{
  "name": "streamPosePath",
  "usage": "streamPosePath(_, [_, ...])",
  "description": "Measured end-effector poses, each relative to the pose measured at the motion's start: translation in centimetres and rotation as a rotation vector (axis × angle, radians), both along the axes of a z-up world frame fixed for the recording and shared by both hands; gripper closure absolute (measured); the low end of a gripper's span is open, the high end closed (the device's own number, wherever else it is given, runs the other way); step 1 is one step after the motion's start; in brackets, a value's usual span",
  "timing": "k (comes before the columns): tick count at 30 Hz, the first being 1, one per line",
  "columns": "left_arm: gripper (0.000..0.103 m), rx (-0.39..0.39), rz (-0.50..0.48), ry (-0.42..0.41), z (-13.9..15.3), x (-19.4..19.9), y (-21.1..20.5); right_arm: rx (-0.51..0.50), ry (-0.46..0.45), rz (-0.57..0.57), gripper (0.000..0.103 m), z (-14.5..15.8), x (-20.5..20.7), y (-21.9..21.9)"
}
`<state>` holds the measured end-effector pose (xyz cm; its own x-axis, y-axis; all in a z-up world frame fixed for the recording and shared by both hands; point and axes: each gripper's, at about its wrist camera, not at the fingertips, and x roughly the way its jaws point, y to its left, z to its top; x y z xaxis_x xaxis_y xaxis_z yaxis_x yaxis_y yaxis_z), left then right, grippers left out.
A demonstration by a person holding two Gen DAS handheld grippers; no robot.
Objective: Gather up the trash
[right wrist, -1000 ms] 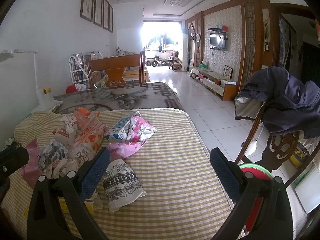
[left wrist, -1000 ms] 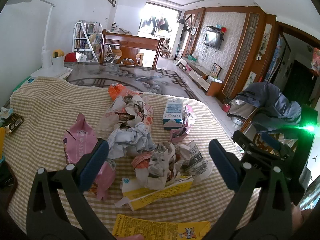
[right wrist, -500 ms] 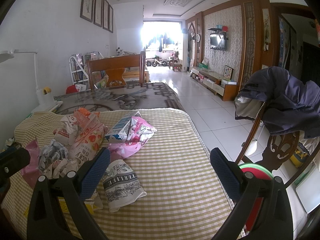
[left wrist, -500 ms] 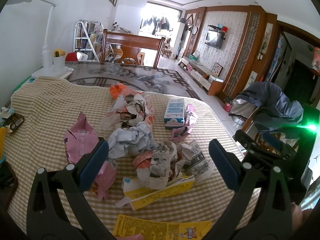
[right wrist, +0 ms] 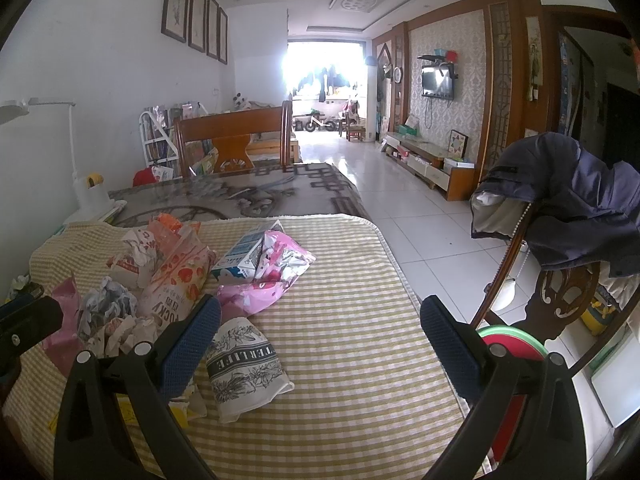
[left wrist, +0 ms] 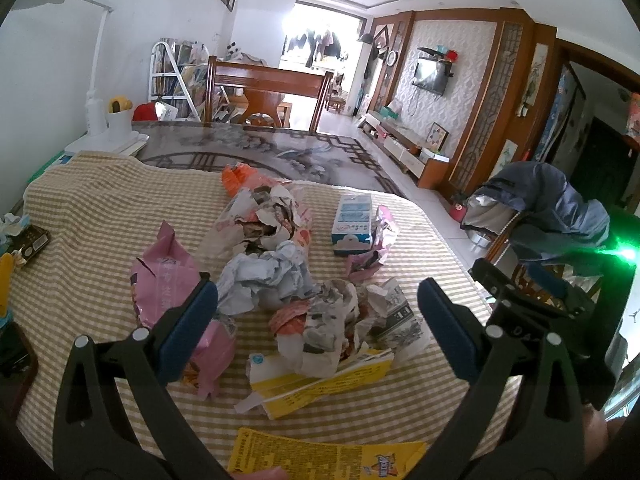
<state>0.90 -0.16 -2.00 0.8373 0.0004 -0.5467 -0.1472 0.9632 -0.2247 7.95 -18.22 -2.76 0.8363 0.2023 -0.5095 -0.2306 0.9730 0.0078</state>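
Left gripper [left wrist: 318, 312] spread wide, gripping nothing, poised above crumpled paper [left wrist: 320, 332] on the checked cloth [left wrist: 88, 216]. Right gripper [right wrist: 320, 332] likewise wide apart, empty, beside a printed wrapper [right wrist: 244, 364].

Left tool [left wrist: 318, 316] jaws spread wide, holding nothing; right tool [right wrist: 320, 330] likewise wide, unloaded.

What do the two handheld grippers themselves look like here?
Both match: the left gripper and right gripper have black plastic scissor-style arms with silver rivets, ending in dark blue textured pads. No cables or sleeves are visible.
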Motion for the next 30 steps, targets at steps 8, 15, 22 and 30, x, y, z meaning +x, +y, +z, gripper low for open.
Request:
streamPosePath(8, [0.005, 0.056, 0.047, 0.007, 0.2, -0.1, 0.6, -0.001, 0.000, 0.002, 0.007, 0.0, -0.1, 0.1])
streamPosePath(15, [0.005, 0.018, 0.266, 0.112, -0.8, -0.2, 6.1, 0.006, 0.011, 0.050, 0.007, 0.3, -0.5, 0.8])
streamPosePath(22, [0.005, -0.060, 0.326, 0.280, -4.2, 0.5, 9.0, -0.013, 0.048, 0.170, 0.007, 0.7, -1.5, 2.5])
streamPosePath(30, [0.008, -0.122, 0.389, 0.310, -5.3, 0.4, 10.2, -0.042, 0.170, 0.366, 0.007, 0.2, -2.6, 4.8])
